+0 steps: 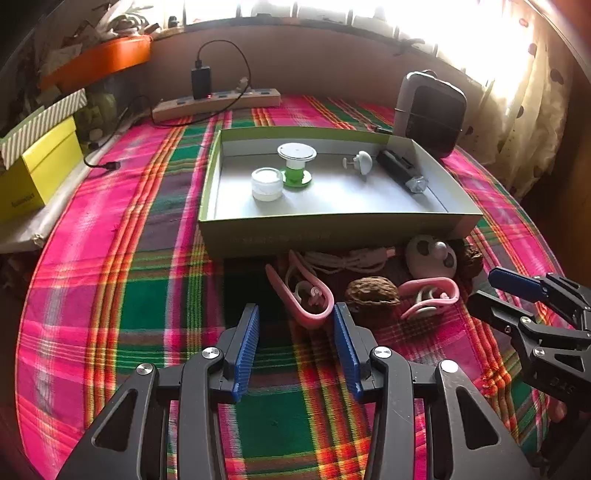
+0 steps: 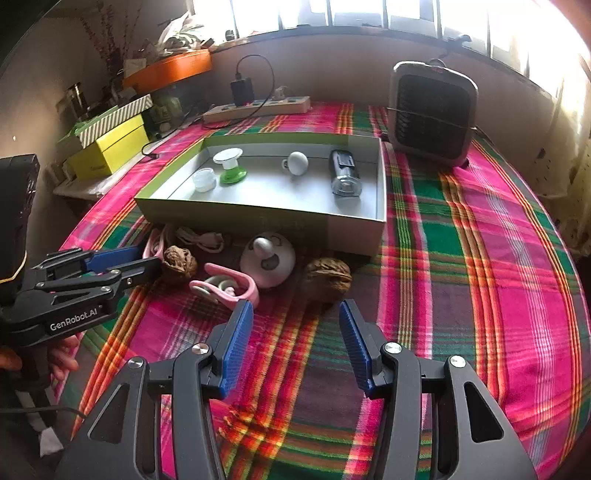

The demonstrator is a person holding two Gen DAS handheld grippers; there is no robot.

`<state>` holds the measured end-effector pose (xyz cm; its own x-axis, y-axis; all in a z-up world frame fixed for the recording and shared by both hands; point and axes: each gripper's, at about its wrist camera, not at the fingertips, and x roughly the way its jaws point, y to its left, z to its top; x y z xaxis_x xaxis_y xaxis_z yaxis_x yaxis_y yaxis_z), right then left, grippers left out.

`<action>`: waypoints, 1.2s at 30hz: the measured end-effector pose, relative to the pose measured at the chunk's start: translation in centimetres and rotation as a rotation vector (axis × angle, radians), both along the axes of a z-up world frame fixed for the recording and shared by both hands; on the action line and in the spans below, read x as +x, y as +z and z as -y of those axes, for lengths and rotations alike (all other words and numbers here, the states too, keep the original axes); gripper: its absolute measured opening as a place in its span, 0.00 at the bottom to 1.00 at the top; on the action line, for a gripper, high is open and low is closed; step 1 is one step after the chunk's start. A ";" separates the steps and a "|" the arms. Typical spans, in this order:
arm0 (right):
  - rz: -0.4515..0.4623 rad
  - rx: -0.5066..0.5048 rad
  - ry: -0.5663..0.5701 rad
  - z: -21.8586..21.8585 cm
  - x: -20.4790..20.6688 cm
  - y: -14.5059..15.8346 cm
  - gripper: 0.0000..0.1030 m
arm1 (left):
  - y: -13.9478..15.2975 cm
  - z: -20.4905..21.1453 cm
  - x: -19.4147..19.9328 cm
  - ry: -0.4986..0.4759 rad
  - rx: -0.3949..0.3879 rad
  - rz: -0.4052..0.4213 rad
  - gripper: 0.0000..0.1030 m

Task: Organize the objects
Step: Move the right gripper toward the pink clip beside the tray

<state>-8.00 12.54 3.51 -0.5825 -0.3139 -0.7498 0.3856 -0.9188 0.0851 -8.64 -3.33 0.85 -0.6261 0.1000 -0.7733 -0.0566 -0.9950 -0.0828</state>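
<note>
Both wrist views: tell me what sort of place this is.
Probably a lived-in room at home: a plaid cloth covers the surface by a bright window, with a power strip and a small fan heater against the wall.

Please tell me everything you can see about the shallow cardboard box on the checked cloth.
The shallow rectangular cardboard box has olive-green outer walls and a pale grey inside. It is open, without a lid, and lies flat on the pink and green checked cloth. Inside stand a small white jar, a green and white spool, a white knob-shaped piece and a black cylindrical device. A white cable lies at its near wall.
</note>
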 end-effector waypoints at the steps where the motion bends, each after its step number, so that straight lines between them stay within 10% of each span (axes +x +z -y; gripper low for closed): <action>1: 0.000 0.002 0.004 0.2 0.0 0.0 0.48 | 0.0 0.1 0.0 0.002 0.003 0.000 0.37; 36: 0.008 0.007 0.290 4.4 1.0 -0.9 0.48 | 0.3 3.6 0.3 0.042 0.046 -0.022 0.37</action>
<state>-6.98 8.14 2.60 -0.4635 -0.4609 -0.7568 0.6314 -0.7710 0.0828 -8.38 -6.90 1.11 -0.6470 0.1082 -0.7548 -0.0174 -0.9917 -0.1273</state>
